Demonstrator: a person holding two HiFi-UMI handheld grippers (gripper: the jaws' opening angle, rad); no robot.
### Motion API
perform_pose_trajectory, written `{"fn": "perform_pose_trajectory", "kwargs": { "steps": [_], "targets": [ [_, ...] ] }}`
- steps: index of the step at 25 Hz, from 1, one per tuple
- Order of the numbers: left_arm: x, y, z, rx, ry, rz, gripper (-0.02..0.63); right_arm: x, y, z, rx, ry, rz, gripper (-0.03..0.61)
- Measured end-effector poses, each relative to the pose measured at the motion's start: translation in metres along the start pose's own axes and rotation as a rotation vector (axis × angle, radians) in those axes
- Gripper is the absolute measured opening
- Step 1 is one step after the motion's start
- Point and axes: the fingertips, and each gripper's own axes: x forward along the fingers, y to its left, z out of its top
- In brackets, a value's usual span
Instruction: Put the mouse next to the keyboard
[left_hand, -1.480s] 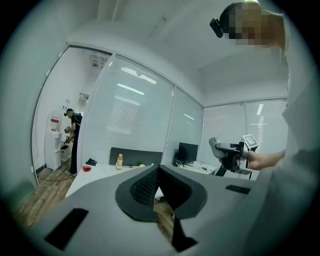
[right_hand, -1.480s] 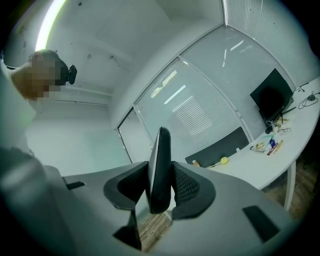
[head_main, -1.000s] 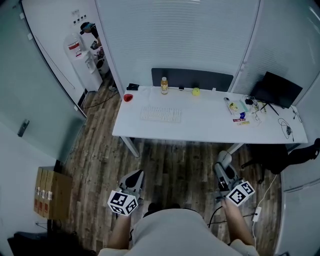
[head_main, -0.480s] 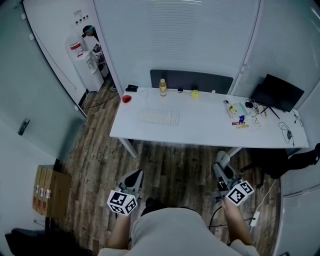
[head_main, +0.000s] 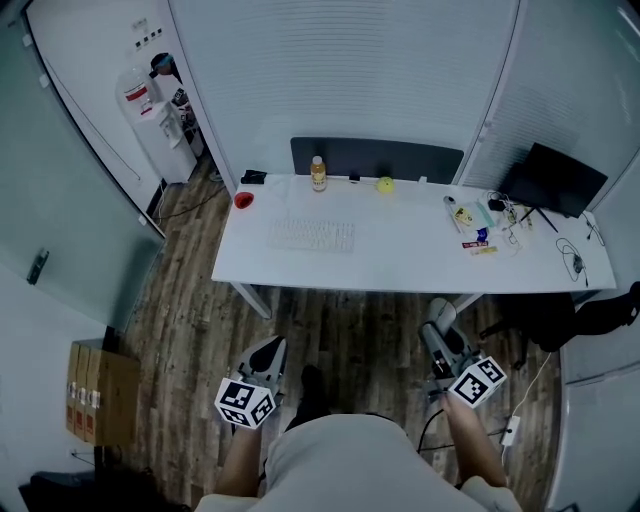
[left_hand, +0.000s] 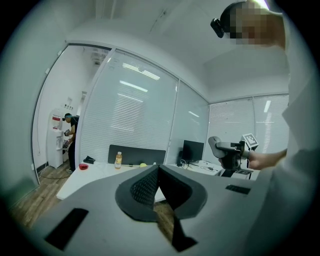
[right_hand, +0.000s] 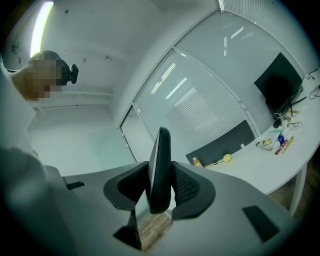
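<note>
One mouse (right_hand: 159, 160) clamped on edge in right gripper (right_hand: 160, 189) (long axis upright), left gripper (left_hand: 158, 175) closed, empty.

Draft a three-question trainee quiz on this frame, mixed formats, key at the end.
1. True or false: the flat white keyboard lies on the white table.
2. Which holds the slim dark mouse: A left gripper, B right gripper, C neither?
3. Fill in: in the head view, the small yellow ball sits to the ___ of the orange-drink bottle.
Key: 1 true; 2 B; 3 right.
</note>
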Motion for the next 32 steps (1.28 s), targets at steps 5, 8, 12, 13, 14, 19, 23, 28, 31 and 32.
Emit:
{"fn": "perform_pose_trajectory", "kwargs": {
  "steps": [5, 8, 12, 13, 14, 19, 23, 28, 31, 32],
  "targets": [
    [0.026, 0.027, 0.004, -0.008, 0.012, -0.03, 0.018, 0.026, -0.011, -0.003, 0.001, 0.008, -0.036, 0.15],
    [0.043, 0.044, 0.007, -0.005, 0.021, -0.054, 0.018, 0.045, -0.017, -0.003, -0.001, 0.011, -0.054, 0.15],
    [0.061, 0.069, 0.01, -0.011, 0.046, -0.087, 0.018, 0.073, -0.025, -0.007, 0.008, 0.016, -0.08, 0.15],
    [0.066, 0.076, 0.011, -0.013, 0.052, -0.092, 0.018, 0.081, -0.026, -0.008, 0.009, 0.017, -0.086, 0.15],
    [0.071, 0.083, 0.012, -0.014, 0.058, -0.098, 0.018, 0.089, -0.027, -0.008, 0.01, 0.017, -0.092, 0.15],
    [0.097, 0.121, 0.018, -0.007, 0.085, -0.138, 0.018, 0.13, -0.029, -0.009, 0.003, 0.02, -0.121, 0.15],
    [0.121, 0.149, 0.023, -0.004, 0.099, -0.176, 0.018, 0.159, -0.032, -0.011, -0.007, 0.029, -0.15, 0.15],
    [0.144, 0.177, 0.028, -0.007, 0.1, -0.209, 0.018, 0.188, -0.036, -0.011, -0.015, 0.029, -0.178, 0.15],
    [0.152, 0.191, 0.031, -0.006, 0.097, -0.222, 0.018, 0.204, -0.035, -0.01, -0.012, 0.024, -0.18, 0.15],
    [0.154, 0.195, 0.033, -0.006, 0.094, -0.226, 0.017, 0.209, -0.034, -0.01, -0.009, 0.023, -0.178, 0.15]
  ]
}}
